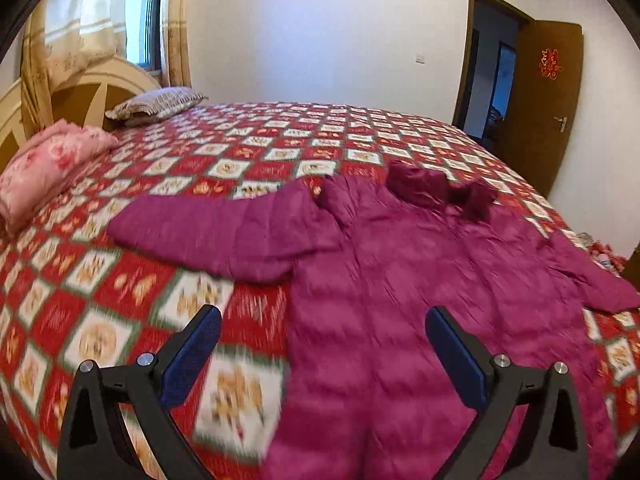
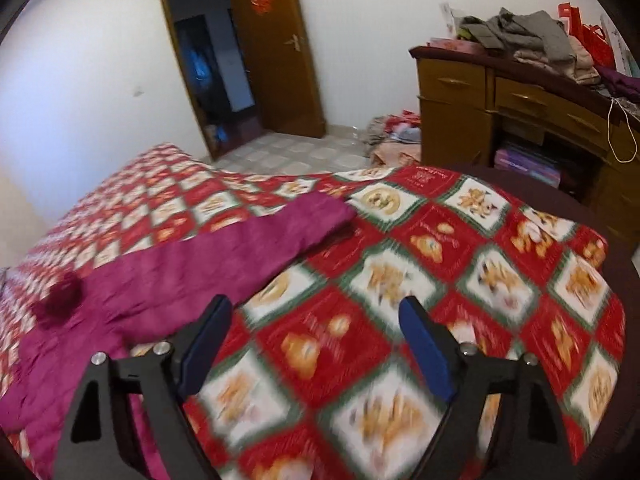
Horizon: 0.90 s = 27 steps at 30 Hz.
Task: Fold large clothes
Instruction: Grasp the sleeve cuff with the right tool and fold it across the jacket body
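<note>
Magenta padded coat (image 1: 420,280), one garment, is lying spread flat on a bed (image 1: 240,148) under a red checked quilt, its two sleeves reaching outward. Two pillows (image 1: 160,102) are sitting by the headboard. Left gripper (image 1: 323,320) is hovering wide apart, empty, above the coat. Right gripper (image 2: 316,312) is hanging parted, empty, over bare quilt beside one sleeve (image 2: 256,236).

Red checked bedspread (image 1: 248,148) w/ pink pillow (image 1: 44,172) & striped pillow (image 1: 160,104) by headboard; brown door (image 2: 276,48) stood open; clothes-heaped wooden dresser (image 2: 480,112) beside bed.
</note>
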### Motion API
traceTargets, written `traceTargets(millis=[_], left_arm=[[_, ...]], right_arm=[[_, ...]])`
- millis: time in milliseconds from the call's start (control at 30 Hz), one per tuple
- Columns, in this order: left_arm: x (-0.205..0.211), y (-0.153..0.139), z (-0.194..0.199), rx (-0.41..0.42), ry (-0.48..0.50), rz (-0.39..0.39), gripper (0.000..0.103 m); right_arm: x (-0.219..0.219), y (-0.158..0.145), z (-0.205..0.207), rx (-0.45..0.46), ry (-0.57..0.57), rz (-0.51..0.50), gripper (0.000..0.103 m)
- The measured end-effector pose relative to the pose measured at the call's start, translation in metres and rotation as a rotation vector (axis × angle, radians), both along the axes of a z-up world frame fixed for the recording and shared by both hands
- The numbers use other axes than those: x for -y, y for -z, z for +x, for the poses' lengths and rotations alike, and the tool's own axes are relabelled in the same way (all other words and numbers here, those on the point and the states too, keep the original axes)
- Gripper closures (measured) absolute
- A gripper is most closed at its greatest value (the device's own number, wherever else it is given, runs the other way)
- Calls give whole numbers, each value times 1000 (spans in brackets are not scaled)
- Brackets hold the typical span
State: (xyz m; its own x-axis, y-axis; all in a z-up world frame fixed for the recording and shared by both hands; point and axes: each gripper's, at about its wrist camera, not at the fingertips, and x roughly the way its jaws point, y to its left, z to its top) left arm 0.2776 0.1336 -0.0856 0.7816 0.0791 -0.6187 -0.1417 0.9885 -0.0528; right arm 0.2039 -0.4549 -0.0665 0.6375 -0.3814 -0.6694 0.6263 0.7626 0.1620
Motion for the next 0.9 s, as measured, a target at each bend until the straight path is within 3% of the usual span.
traceTargets(millis=[200,300,400,467,533,633,733,767,900], left_arm=[[-5,31,44,-48,-5,48,1],[-6,38,50,-24,-15,22,1],[-4,47,57,-23,-17,53,1],[-1,56,62,-39,-14,80,1],[-2,68,66,-70,-12,87,1],[-6,82,71,-125,-15,43,1],[-14,87,73,-140,-12,-23,1],[-17,90,73,-144,-12,-45,1],[-13,92,76,-150,-14,-37,1]], right_arm=[[54,26,46,-29,134,93,27],[66,33,66,-44,155,112,27],[76,46,84,-81,174,130,29],[82,57,92,-92,175,171,45],[83,61,94,-88,183,158,49],[82,62,99,-100,148,124,68],[79,62,100,-129,121,65,79],[78,62,100,-130,106,56,88],[72,54,103,-131,76,36,92]])
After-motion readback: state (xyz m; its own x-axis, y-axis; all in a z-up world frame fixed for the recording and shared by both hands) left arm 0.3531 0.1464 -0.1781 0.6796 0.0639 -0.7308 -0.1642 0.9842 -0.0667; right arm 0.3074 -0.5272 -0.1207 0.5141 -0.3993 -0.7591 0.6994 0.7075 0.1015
